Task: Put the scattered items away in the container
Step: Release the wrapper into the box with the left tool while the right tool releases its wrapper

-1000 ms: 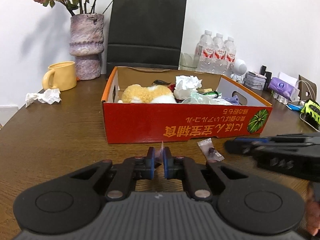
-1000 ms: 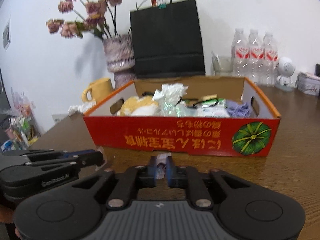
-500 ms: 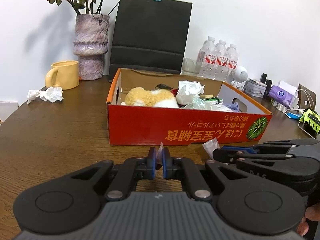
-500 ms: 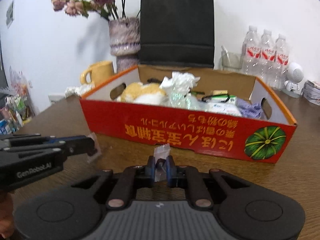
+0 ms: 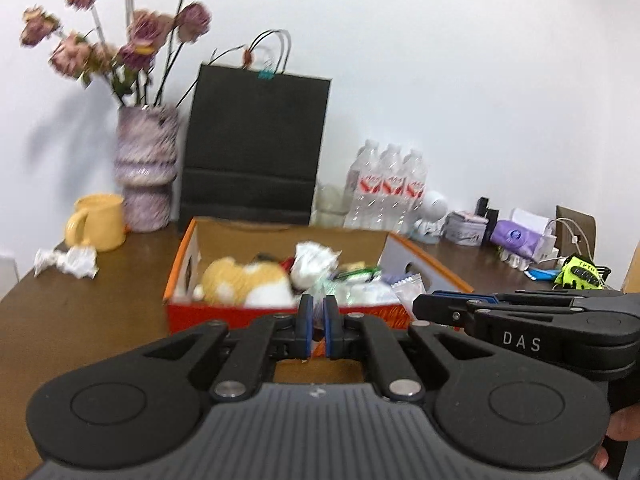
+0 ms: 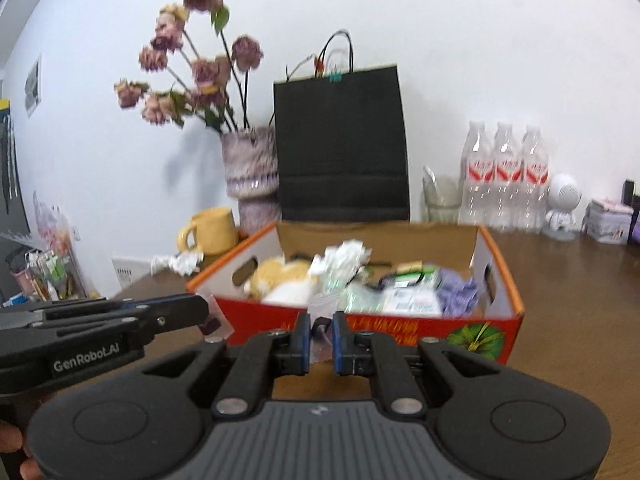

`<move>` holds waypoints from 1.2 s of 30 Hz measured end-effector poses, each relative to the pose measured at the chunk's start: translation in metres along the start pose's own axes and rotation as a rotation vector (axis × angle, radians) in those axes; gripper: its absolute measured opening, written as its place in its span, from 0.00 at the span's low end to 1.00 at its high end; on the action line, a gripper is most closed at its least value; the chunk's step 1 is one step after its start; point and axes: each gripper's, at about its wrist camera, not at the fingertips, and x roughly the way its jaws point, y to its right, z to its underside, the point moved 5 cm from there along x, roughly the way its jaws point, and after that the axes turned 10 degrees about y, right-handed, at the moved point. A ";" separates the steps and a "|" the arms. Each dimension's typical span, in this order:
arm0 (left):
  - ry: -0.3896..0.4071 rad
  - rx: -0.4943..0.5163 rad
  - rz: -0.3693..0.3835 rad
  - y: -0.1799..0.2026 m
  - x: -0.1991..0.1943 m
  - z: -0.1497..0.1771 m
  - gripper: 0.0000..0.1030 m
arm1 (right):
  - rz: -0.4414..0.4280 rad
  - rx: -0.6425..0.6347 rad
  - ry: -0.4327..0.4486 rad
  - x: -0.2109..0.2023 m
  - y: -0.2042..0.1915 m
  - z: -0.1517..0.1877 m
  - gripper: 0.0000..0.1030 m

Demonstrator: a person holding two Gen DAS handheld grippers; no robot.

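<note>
- Left gripper (image 5: pixel 316 322) clenched on a small clear packet (image 6: pixel 214 318), long axis upright.
- Right gripper (image 6: pixel 321 336) clenched on 1 clear sachet (image 5: pixel 408 286), upright, by the red box's (image 6: pixel 400 326) front wall.

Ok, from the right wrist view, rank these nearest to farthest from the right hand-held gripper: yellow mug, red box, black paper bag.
1. Red box, directly ahead of the right hand-held gripper.
2. Yellow mug, ahead-left, beyond the box's left corner.
3. Black paper bag, behind the box, by the wall.
</note>
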 end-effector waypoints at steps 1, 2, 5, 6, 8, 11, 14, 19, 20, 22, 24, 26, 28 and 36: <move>0.004 0.004 0.007 0.002 0.004 -0.005 0.06 | 0.002 -0.004 0.008 0.000 0.002 -0.004 0.10; 0.008 0.008 0.011 0.003 0.007 -0.010 0.06 | 0.006 -0.009 0.015 0.001 0.004 -0.008 0.10; 0.032 0.020 0.017 0.004 0.021 -0.028 0.06 | 0.015 -0.011 0.040 0.010 0.014 -0.023 0.10; 0.041 0.021 0.015 0.003 0.028 -0.035 0.06 | 0.017 -0.009 0.045 0.014 0.017 -0.027 0.10; 0.051 0.013 0.010 0.000 0.043 -0.044 0.06 | 0.022 -0.002 0.050 0.028 0.025 -0.036 0.10; 0.062 -0.020 0.001 -0.005 0.068 -0.053 0.06 | 0.027 0.022 0.042 0.057 0.039 -0.045 0.10; 0.058 -0.081 -0.014 -0.016 0.097 -0.053 0.06 | 0.033 0.039 0.006 0.089 0.052 -0.045 0.10; -0.012 -0.097 -0.034 -0.030 0.144 -0.042 0.06 | 0.047 0.016 -0.059 0.133 0.068 -0.032 0.10; -0.023 -0.090 -0.034 -0.032 0.150 -0.040 0.06 | 0.047 0.012 -0.068 0.140 0.070 -0.031 0.10; -0.042 -0.074 -0.039 -0.035 0.161 -0.035 0.06 | 0.052 0.002 -0.075 0.149 0.074 -0.030 0.10; -0.063 -0.072 -0.047 -0.037 0.168 -0.030 0.10 | 0.057 0.000 -0.083 0.156 0.078 -0.029 0.12; -0.084 -0.084 -0.057 -0.041 0.174 -0.026 0.50 | 0.064 0.018 -0.108 0.162 0.083 -0.028 0.21; -0.089 -0.101 -0.100 -0.045 0.175 -0.025 0.94 | 0.074 0.036 -0.132 0.165 0.088 -0.027 0.76; -0.096 -0.071 -0.151 -0.047 0.169 -0.032 1.00 | 0.113 0.017 -0.166 0.156 0.090 -0.034 1.00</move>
